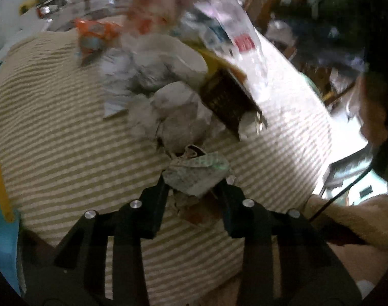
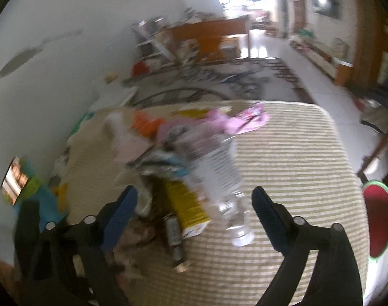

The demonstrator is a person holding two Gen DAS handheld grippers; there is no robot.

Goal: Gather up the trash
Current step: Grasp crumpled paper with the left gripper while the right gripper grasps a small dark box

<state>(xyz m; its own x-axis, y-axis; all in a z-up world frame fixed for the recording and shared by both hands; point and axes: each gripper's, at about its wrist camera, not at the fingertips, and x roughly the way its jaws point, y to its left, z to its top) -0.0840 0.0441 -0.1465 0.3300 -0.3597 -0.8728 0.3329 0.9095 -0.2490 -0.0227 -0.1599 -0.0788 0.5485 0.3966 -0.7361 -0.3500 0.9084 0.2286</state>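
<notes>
The left gripper points steeply down at a table covered in a beige-and-white striped woven cloth, and its two black fingers are pinched in on a crumpled scrap of printed paper with a pale green tint, which sits right between the fingertips and touches both. Just beyond that scrap lies a heap of grey-white crumpled paper wads; ahead and to the right of the fingers a dark brown and yellow cardboard box rests tilted against the heap. Farther ahead a clear plastic bottle with a red and blue label is blurred, and ahead to the left lies an orange crinkled snack wrapper. In the right wrist view the right gripper has its blue-padded fingers spread wide, touching nothing. Between them, on the striped cloth, lie a yellow cardboard carton and, to its right, the clear bottle with its neck toward the camera; neither is against a pad. A small dark glass vial with a pale cap lies below the carton, nearer the left finger. Beyond the fingers a pink plastic wrapper sits at the far end of the pile. A red and green watermelon-patterned round object shows past the table's right edge.
</notes>
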